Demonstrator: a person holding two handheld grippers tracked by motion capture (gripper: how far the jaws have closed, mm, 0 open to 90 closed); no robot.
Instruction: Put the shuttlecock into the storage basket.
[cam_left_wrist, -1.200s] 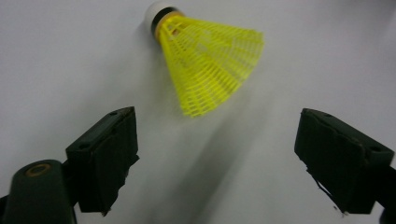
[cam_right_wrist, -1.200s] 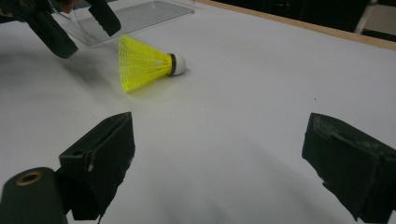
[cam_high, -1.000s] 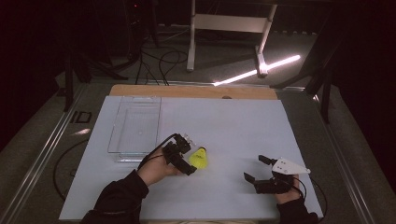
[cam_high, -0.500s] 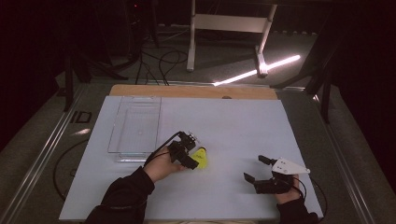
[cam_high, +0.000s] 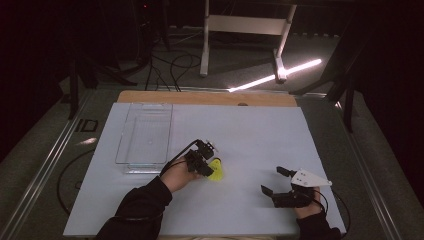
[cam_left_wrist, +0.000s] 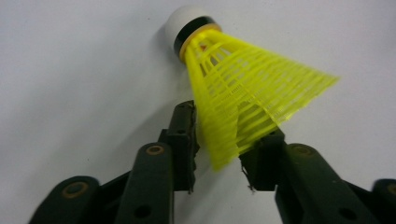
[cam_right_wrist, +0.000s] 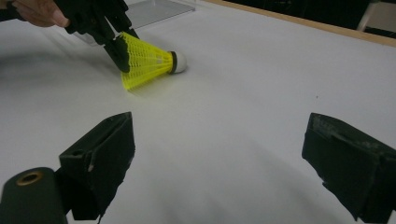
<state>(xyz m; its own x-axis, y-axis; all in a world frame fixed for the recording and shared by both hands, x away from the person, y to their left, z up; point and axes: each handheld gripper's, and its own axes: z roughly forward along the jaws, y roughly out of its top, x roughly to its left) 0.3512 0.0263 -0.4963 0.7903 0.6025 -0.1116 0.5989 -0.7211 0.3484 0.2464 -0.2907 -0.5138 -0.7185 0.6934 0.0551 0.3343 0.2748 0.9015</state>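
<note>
A yellow shuttlecock (cam_high: 216, 172) with a white cork tip lies on its side on the white table sheet (cam_high: 250, 135), just left of the middle. My left gripper (cam_high: 202, 162) reaches it from the left. In the left gripper view the shuttlecock's mesh skirt (cam_left_wrist: 243, 84) sits between the black pads (cam_left_wrist: 187, 130), which have just been closing and now press on its wide end, with the cork pointing away. The right gripper view shows the same grip from the side on the shuttlecock (cam_right_wrist: 149, 60). My right gripper (cam_high: 274, 180) rests near the front right, open and holding nothing (cam_right_wrist: 224, 154).
A clear plastic tray (cam_high: 145, 135) stands at the back left of the sheet, close behind the left hand, and its corner shows in the right gripper view (cam_right_wrist: 159, 9). A wooden table edge (cam_high: 200, 97) runs along the far side.
The left gripper has shifted slightly right toward the shuttlecock and its jaws have narrowed onto the skirt. The right gripper has not moved.
</note>
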